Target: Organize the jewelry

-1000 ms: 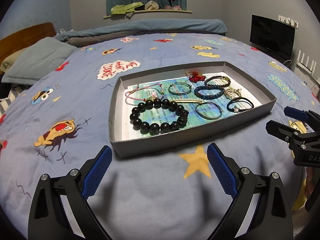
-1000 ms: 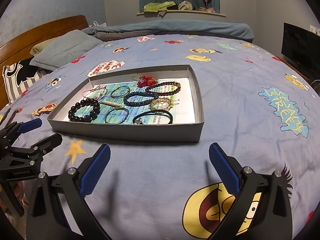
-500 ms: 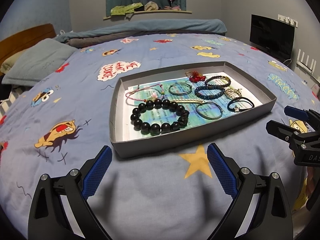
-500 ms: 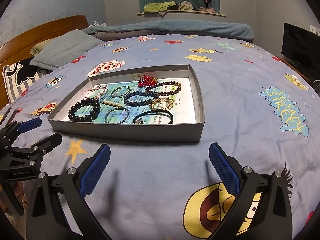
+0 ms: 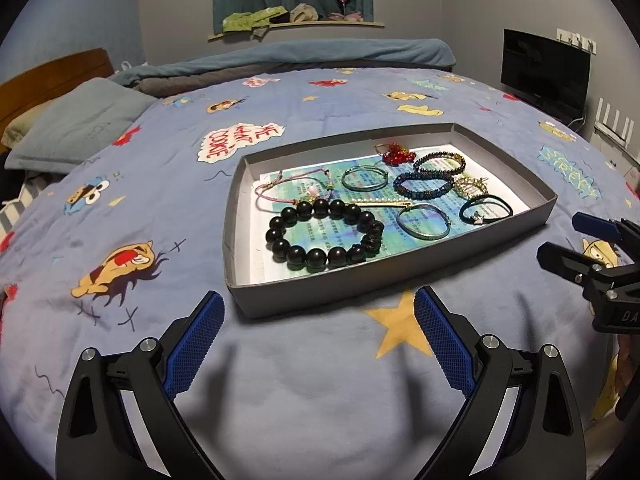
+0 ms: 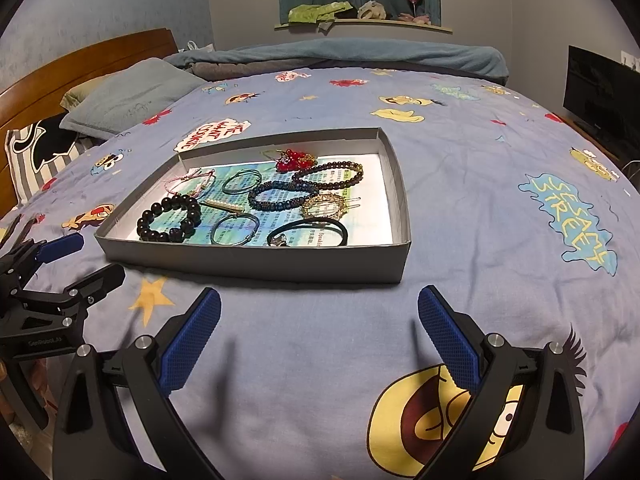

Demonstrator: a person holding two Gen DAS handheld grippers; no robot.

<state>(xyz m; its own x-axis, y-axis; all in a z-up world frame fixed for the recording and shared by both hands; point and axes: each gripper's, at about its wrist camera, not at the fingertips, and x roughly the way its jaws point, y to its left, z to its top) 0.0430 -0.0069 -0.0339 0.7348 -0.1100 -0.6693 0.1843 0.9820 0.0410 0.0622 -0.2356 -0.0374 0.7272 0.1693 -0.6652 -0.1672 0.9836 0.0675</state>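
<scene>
Grey cardboard, shallow and open-topped: that is the tray [image 5: 304,292] lying on the blue cartoon bedspread [image 5: 120,184] just ahead of both your grippers, with the jewelry spread on the printed paper lining it. Nearest your left gripper [image 5: 316,340] lies the black bead bracelet [image 5: 324,236], with the black cord bracelet [image 6: 308,232] at the near edge toward your right gripper [image 6: 320,340]. Both claws hover spread wide above the bedspread, holding nothing.
</scene>
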